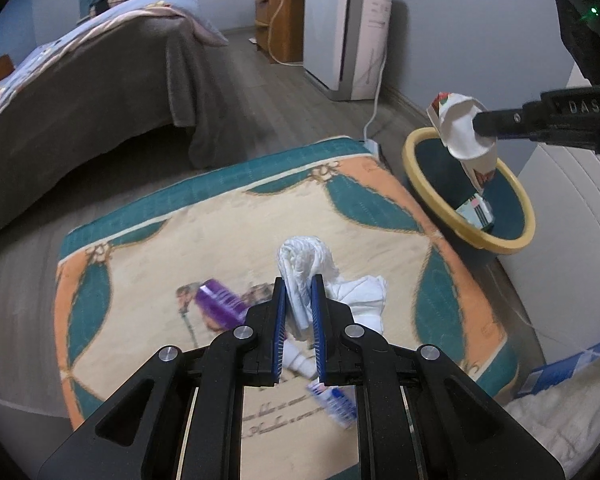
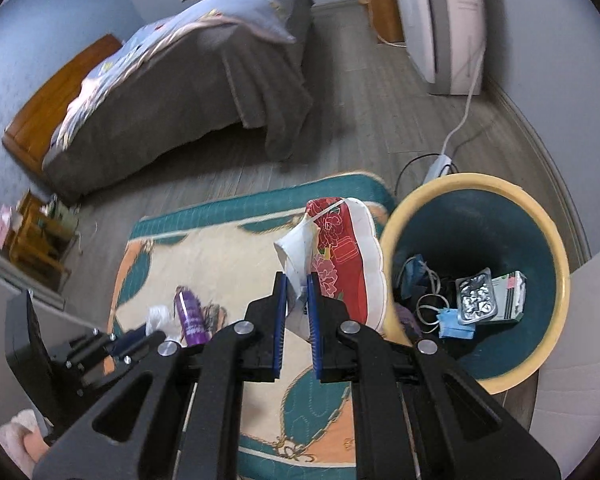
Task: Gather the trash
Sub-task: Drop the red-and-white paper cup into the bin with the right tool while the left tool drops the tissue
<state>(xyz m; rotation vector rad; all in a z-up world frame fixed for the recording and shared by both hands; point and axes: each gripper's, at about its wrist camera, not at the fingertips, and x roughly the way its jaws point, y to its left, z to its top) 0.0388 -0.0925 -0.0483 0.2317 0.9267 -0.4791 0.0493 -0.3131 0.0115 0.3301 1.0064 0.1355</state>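
Jaws of the left gripper (image 1: pixel 299 296) clamp crumpled white tissue (image 1: pixel 306 264) over the rug (image 1: pixel 148 264); right gripper (image 2: pixel 297 294) pinches a paper cup (image 2: pixel 296 250) beside the bin (image 2: pixel 392 232), its printing blurred.

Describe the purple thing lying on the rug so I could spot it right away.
Start at the patterned rug in teal, peach and cream beside the bed. Near the rug's middle, just left of the crumpled white tissue pinched in the left gripper, lies a small purple bottle on its side. It is the only purple thing there; the other litter nearby is white or blue.
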